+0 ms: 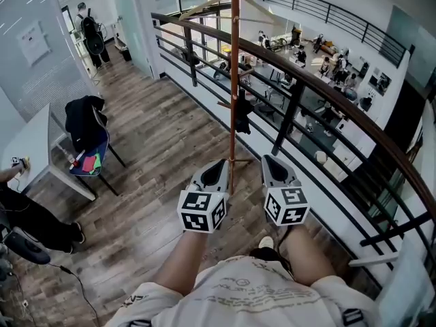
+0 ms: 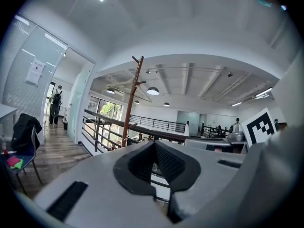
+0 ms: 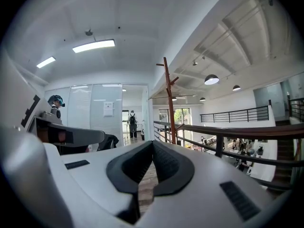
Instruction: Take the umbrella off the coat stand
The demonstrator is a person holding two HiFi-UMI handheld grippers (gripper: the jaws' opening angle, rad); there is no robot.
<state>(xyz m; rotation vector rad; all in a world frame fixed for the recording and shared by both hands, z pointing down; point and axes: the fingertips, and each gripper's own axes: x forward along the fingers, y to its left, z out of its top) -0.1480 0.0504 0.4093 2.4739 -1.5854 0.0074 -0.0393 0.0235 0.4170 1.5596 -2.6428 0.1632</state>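
Our left gripper (image 1: 219,164) and right gripper (image 1: 271,161) are closed, empty. We'd take the dark folded umbrella (image 1: 242,118), probably light and floppy, near its top on the brown wooden coat stand (image 1: 234,60).

Wood floor (image 1: 163,159), coat stand (image 1: 234,80), chair (image 1: 99,146)

No legible text, wall notice (image 1: 33,43) unreadable

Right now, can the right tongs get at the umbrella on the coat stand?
Probably not yet. Nothing stands between the right tongs and the umbrella, but the coat stand looks beyond reach ahead, and the tongs are shut.
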